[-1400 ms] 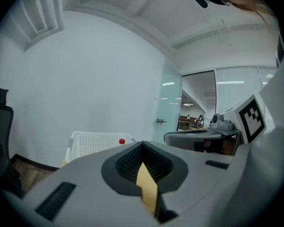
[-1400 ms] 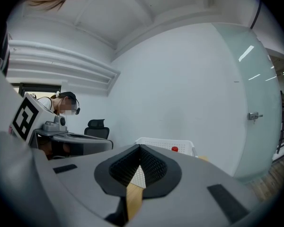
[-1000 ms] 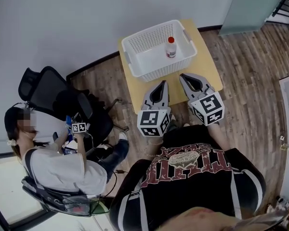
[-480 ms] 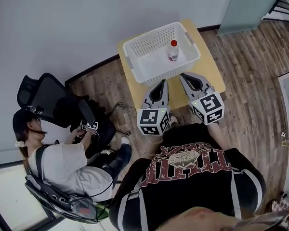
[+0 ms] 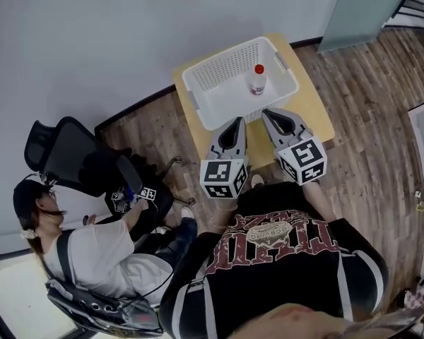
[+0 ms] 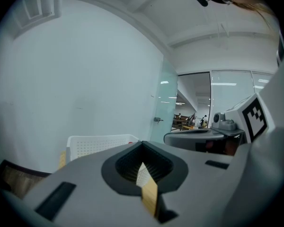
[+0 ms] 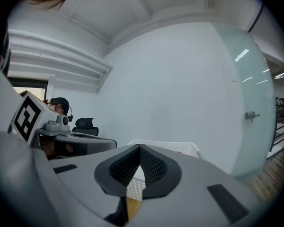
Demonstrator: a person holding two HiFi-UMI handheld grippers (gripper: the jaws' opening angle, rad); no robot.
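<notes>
A white perforated basket [image 5: 230, 83] stands on a small yellow table [image 5: 312, 111], with a clear red-capped bottle [image 5: 256, 80] upright inside it. My left gripper [image 5: 234, 123] and right gripper [image 5: 270, 116] hover side by side at the basket's near wall, both shut and holding nothing. In the left gripper view the left gripper [image 6: 143, 167] points at the basket [image 6: 94, 143]. The right gripper [image 7: 139, 167] in its own view faces the basket [image 7: 175, 147], where the red cap [image 7: 180, 152] peeks over the rim.
A seated person [image 5: 92, 256] works at the lower left beside a black office chair [image 5: 63, 150]. Behind the table rises a plain white wall [image 5: 127, 27], with a frosted glass door [image 5: 360, 6] at the far right. Wood flooring [image 5: 367, 119] surrounds the table.
Both grippers stay shut and near the basket's front. The gripper views have turned slightly; the black chair left the left gripper view. The seated person has shifted lower in the head view.
</notes>
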